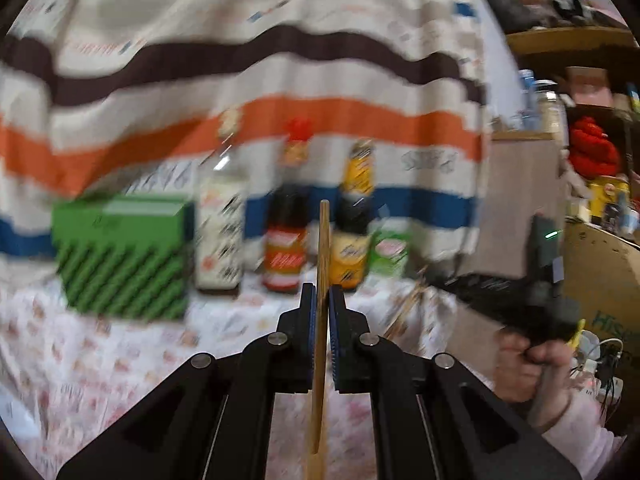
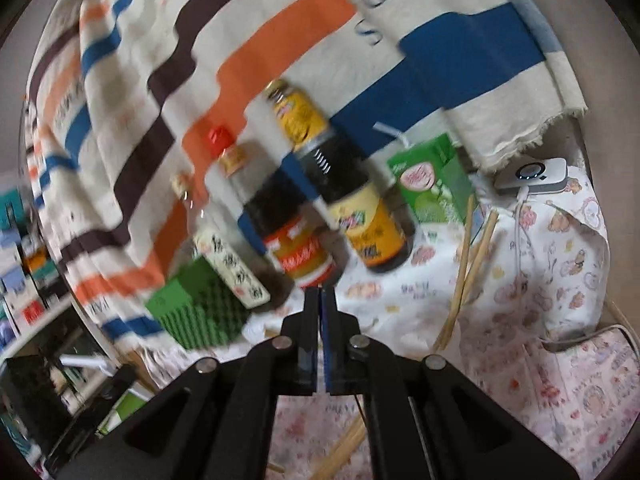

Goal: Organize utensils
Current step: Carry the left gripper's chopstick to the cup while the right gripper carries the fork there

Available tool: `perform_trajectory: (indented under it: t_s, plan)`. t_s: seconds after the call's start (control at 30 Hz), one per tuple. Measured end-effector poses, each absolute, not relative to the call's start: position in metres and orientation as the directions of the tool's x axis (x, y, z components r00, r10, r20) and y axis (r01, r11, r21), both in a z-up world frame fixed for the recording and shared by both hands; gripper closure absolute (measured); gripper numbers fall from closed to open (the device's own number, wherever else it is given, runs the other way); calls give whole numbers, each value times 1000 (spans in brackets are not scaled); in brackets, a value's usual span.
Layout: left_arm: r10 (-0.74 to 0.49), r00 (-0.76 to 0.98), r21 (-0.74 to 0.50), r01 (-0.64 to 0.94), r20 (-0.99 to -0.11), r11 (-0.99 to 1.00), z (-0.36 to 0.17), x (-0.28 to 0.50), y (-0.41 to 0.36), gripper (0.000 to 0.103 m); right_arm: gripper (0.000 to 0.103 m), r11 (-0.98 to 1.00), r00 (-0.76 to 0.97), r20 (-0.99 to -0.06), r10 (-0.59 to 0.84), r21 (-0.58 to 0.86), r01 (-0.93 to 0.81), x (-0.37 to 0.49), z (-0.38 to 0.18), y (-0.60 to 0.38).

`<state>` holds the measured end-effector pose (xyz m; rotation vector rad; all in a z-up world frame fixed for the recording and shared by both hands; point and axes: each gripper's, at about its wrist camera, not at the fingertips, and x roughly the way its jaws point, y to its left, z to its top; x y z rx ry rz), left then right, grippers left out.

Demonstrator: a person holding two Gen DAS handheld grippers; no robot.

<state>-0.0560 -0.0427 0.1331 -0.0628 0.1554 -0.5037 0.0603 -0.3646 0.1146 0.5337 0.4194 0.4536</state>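
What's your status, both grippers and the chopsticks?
Left gripper shut on one chopstick. Right gripper shut, empty. Loose chopsticks on the tablecloth beside the bottles; nothing blocking.

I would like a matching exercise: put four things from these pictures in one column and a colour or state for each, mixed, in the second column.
Things:
1. left hand-held gripper
2. right hand-held gripper
3. slatted box
4. middle bottle's cap

States or colours:
A. red
B. shut, holding nothing
C. green
D. shut on a wooden chopstick

Pairs: 1-D, 2-B, 3-C, 4-A
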Motion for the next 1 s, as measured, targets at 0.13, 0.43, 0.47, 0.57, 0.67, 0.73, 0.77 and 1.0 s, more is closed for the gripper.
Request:
perform_trajectory:
  t_s: [0.13,0.43,0.47,0.57,0.67,0.73,0.77,1.0]
  plan:
    - [-542,835,-124,530,-93,839,154,-41,-70,98,102,787,852,-213,478,534,-308,72,121,-357]
    - [-524,851,-192,510,-25,838,167,25,-117,98,102,808,891,-190,413,528,-262,102,102,-357]
    - [-504,864,-184,491,-24,851,163,32,-122,98,102,802,888,-194,418,538,-260,104,98,-358]
    - [-463,885,-191,447,-51,874,148,51,-131,98,102,801,880,-222,420,547,-244,112,86,-360]
    - [-460,883,-223,433,-88,873,130,64,-133,98,102,813,865,-276,419,538,-222,121,79,-358]
    - [-469,875,-239,433,-119,869,120,70,-133,98,102,819,841,-346,416,545,-181,130,74,-357]
    - [-477,868,-248,437,-135,865,115,72,-133,98,102,832,827,-402,394,538,-135,136,73,-356]
    - [-477,854,-200,441,-206,875,100,70,-138,98,102,866,756,-539,372,495,-73,146,78,-362]
